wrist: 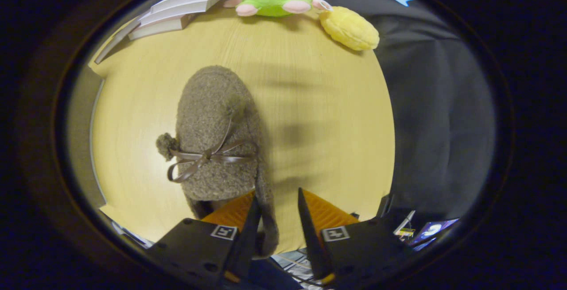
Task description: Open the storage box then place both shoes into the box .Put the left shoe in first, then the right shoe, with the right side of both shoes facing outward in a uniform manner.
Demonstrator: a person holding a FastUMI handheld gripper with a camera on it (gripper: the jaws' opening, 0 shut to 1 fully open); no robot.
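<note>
Nearest the lens, the gripper (275, 201) has its two fingers spread apart, with a gap of tabletop showing between them. One finger sits inside the opening of a fuzzy grey-brown shoe (217, 135), at its heel end, while the shoe's heel wall runs down through the gap; the other finger stands clear of it, so nothing is clamped between the pair. That shoe stretches away from the fingers with its toe pointing ahead, a brown ribbon bow (201, 159) tied across its top and a small pompom (166, 144) sticking out on one side. It lies on a pale wooden table (328, 117). Well beyond the shoe, at the far edge of the table, a stack of books (186, 9) lies to one side, a green plush toy (274, 0) sits beside it, and a yellow plush item (350, 29) rests just past the toy. Dark cloth (438, 117) hangs beside the table
</note>
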